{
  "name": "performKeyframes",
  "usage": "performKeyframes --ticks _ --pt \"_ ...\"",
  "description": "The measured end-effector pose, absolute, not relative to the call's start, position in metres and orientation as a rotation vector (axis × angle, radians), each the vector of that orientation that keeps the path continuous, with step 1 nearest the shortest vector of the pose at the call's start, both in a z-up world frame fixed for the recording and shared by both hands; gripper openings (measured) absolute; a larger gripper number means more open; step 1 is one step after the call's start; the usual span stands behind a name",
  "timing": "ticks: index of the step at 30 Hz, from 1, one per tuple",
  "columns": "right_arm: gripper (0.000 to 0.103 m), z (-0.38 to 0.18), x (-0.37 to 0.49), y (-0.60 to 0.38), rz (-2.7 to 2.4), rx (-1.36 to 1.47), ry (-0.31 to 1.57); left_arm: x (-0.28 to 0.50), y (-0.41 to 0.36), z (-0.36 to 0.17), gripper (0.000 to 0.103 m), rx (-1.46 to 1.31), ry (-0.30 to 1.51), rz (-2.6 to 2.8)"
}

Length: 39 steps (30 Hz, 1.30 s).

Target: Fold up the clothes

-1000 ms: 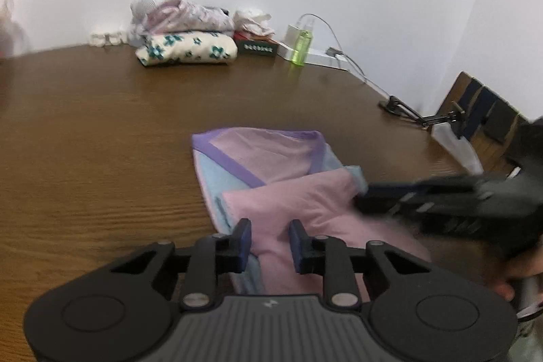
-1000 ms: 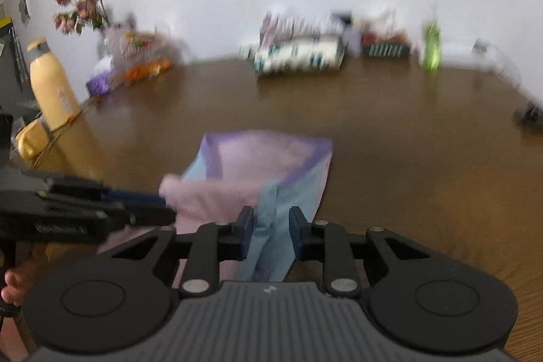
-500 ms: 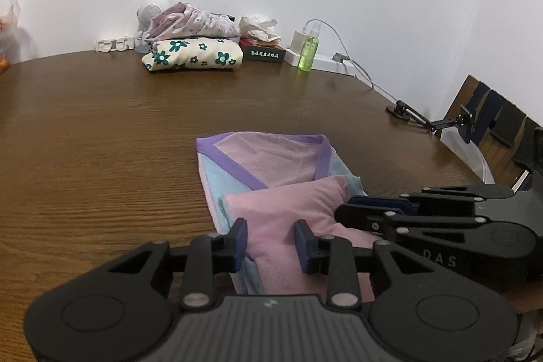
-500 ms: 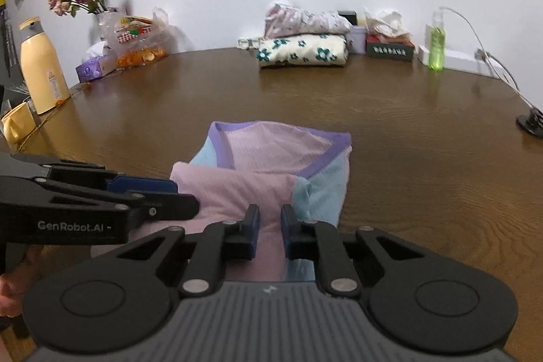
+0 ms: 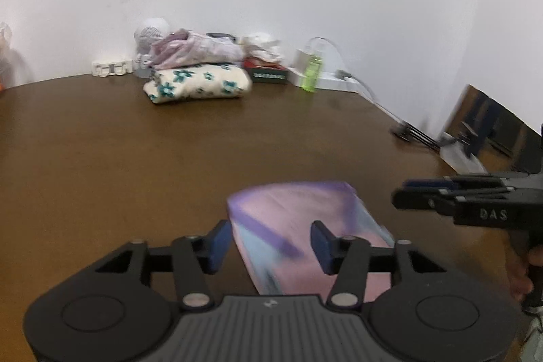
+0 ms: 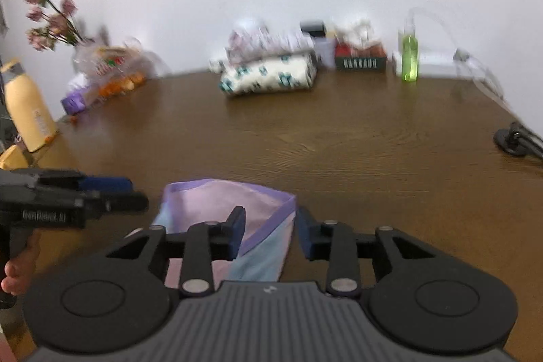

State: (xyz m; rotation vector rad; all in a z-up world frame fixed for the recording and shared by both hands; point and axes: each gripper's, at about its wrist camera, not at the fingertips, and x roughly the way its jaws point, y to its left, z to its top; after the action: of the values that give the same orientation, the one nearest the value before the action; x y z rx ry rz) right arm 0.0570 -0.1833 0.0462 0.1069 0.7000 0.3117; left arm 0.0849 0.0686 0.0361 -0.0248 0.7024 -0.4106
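A folded garment [image 5: 298, 226] of pink, pale blue and purple trim lies flat on the brown wooden table [image 5: 135, 151]. My left gripper [image 5: 269, 241] hangs open above its near left part, nothing between the fingers. In the right wrist view the same garment [image 6: 217, 202] lies under my right gripper [image 6: 269, 234], which is open and straddles its purple-edged right corner without holding it. Each gripper shows in the other's view: the right gripper [image 5: 458, 195] at the right, the left gripper [image 6: 74, 195] at the left, each held by a hand.
At the back by the wall lie a stack of folded clothes [image 5: 197, 80], a green bottle [image 5: 310, 73], a white power strip with cable [image 5: 342, 82] and a red box [image 6: 359, 56]. Flowers [image 6: 47, 12], snack bags [image 6: 105, 70] and a yellow bottle [image 6: 29, 111] stand far left. A clamp base [image 6: 512, 141] sits right.
Both grippers have opened, let go of the garment and pulled back toward me. The garment now lies flat, folded smaller. The views are blurred by motion.
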Motion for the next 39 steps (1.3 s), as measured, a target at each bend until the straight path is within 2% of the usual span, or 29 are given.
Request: performKeyframes --ticks 4,5,8,10,11,13,14,20,24,29,32,35,36,37,39 --pt "0.034 0.03 0.101 -0.184 0.329 0.073 0.788 0.124 0.059 0.029 0.053 0.018 0.731 -0.356" --pt "0.034 0.027 0.106 -0.183 0.345 0.076 0.801 0.129 0.059 0.026 0.048 0.01 0.748 -0.351" --pt "0.034 0.017 0.118 -0.181 0.371 0.059 0.831 0.139 0.059 0.018 0.016 -0.019 0.791 -0.367" --pt "0.034 0.014 0.12 -0.177 0.389 0.011 0.823 0.14 0.058 0.013 0.009 -0.019 0.803 -0.383" --pt "0.032 0.013 0.12 -0.178 0.396 0.009 0.82 0.14 0.057 0.011 0.006 -0.016 0.807 -0.393" --pt "0.005 0.012 0.121 -0.179 0.424 0.016 0.822 0.138 0.057 0.009 0.003 -0.018 0.81 -0.411" --pt "0.005 0.011 0.121 -0.181 0.447 0.025 0.825 0.138 0.057 0.008 0.002 -0.021 0.81 -0.419" --pt "0.004 0.031 0.095 -0.191 0.507 -0.013 0.744 0.108 0.071 0.028 0.001 -0.073 0.728 -0.424" --pt "0.004 0.037 0.05 -0.192 0.592 -0.087 0.669 0.055 0.083 0.043 0.001 -0.118 0.636 -0.426" --pt "0.004 0.044 -0.006 -0.193 0.695 -0.179 0.572 -0.003 0.079 0.031 0.001 -0.066 0.569 -0.364" --pt "0.005 0.031 -0.024 -0.184 0.717 -0.213 0.587 -0.02 0.074 0.018 0.002 -0.047 0.566 -0.333" --pt "0.009 0.021 -0.033 -0.177 0.682 -0.295 0.623 -0.033 0.068 0.013 0.009 -0.002 0.545 -0.31" --pt "0.013 0.021 -0.035 -0.178 0.665 -0.311 0.627 -0.039 0.067 0.014 0.015 0.016 0.538 -0.34" --pt "0.023 0.02 -0.037 -0.179 0.647 -0.327 0.63 -0.047 0.065 0.016 0.02 0.035 0.53 -0.395" --pt "0.031 0.026 -0.034 -0.19 0.6 -0.298 0.611 -0.062 0.061 0.019 0.032 0.081 0.504 -0.498"
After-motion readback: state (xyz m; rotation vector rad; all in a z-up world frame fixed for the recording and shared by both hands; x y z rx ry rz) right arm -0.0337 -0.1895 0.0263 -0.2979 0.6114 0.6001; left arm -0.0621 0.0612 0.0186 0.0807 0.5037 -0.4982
